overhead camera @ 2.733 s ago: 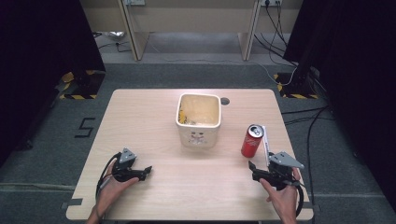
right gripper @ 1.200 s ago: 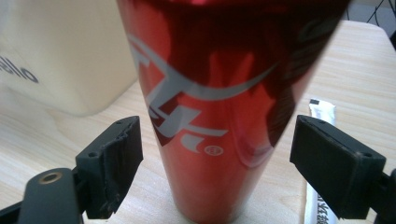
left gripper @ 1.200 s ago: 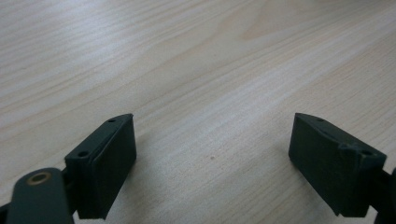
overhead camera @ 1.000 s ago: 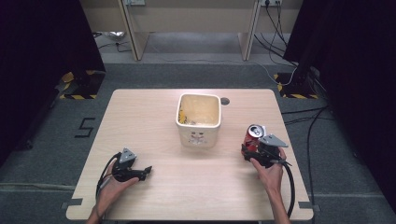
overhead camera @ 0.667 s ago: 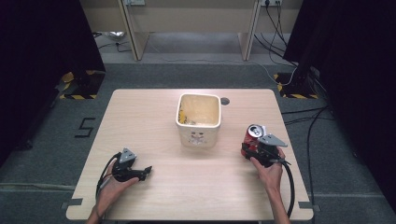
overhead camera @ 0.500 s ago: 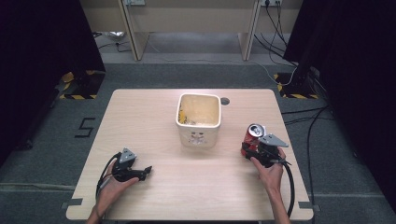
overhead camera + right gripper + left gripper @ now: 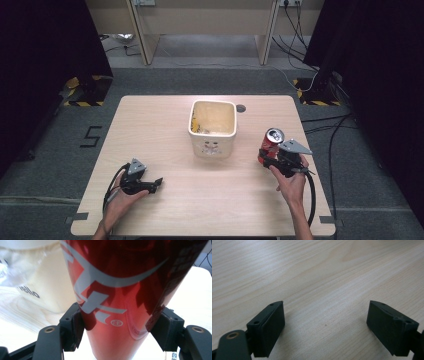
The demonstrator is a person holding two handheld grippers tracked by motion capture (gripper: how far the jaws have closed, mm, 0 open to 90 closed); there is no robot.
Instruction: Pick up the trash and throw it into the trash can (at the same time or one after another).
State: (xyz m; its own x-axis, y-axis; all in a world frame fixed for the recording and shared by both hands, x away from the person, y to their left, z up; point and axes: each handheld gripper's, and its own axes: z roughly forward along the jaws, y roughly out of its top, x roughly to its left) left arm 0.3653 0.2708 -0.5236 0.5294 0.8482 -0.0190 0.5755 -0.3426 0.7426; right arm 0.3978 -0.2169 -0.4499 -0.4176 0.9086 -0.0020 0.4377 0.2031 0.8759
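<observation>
On the wooden table (image 7: 165,125) a cream square tub (image 7: 212,127) stands upright a little beyond the centre, toward twelve o'clock. A red drink can (image 7: 270,144) stands upright at about three o'clock from the tub, well apart from it, near the right edge. The right gripper (image 7: 267,161) reaches it from the six o'clock side, its jaws pinching the lower part of the can on both sides; in the right gripper view the can (image 7: 120,290) sits between the two pads, with the tub (image 7: 42,282) behind it at ten o'clock. A small dark round hole (image 7: 241,108) lies in the tabletop just past the tub's far right corner. The left gripper (image 7: 156,183) rests low at about seven o'clock from the tub, its jaws spread wide over bare wood, pointing toward three o'clock. Bare tabletop lies between the two grippers.
</observation>
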